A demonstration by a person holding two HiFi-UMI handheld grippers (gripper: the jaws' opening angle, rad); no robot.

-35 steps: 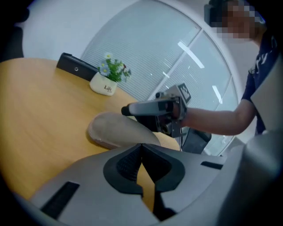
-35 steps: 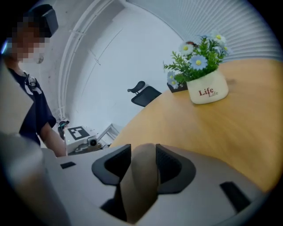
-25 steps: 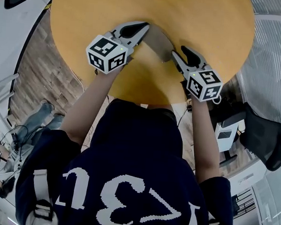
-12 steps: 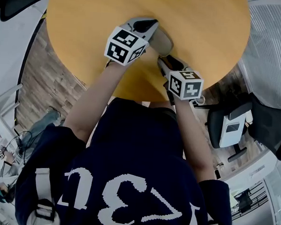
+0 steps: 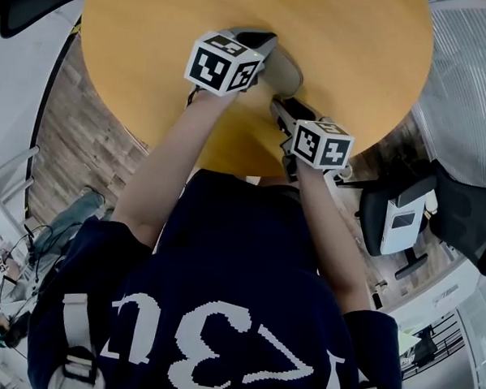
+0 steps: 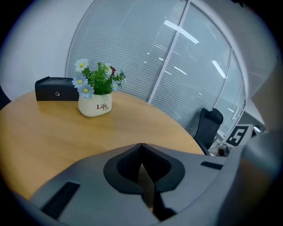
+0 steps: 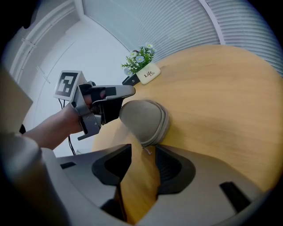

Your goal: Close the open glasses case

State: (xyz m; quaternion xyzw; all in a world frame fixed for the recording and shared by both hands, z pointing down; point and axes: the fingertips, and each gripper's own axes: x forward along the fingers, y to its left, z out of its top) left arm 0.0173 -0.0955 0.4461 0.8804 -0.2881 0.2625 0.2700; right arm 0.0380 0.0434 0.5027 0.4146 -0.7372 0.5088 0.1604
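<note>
One grey glasses case (image 7: pixel 143 120), lid down, on table (image 5: pixel 154 30); left tool (image 5: pixel 261 42) jaws together, just beside it; right tool (image 7: pixel 140 154) jaws apart, empty.

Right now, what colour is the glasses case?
The glasses case is greyish-brown; clearest in the right gripper view.

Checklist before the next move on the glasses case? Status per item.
1. Glasses case halves together: ok, they meet along the visible seam.
2. Case latched: cannot tell; the left gripper covers its far end.
3. Left gripper jaws: ok, together, nothing between them.
4. Right gripper jaws: ok, apart, empty, just short of the case.
5. Case well in from the table edge: ok.
6. Flower pot clear of both grippers: ok.
</note>
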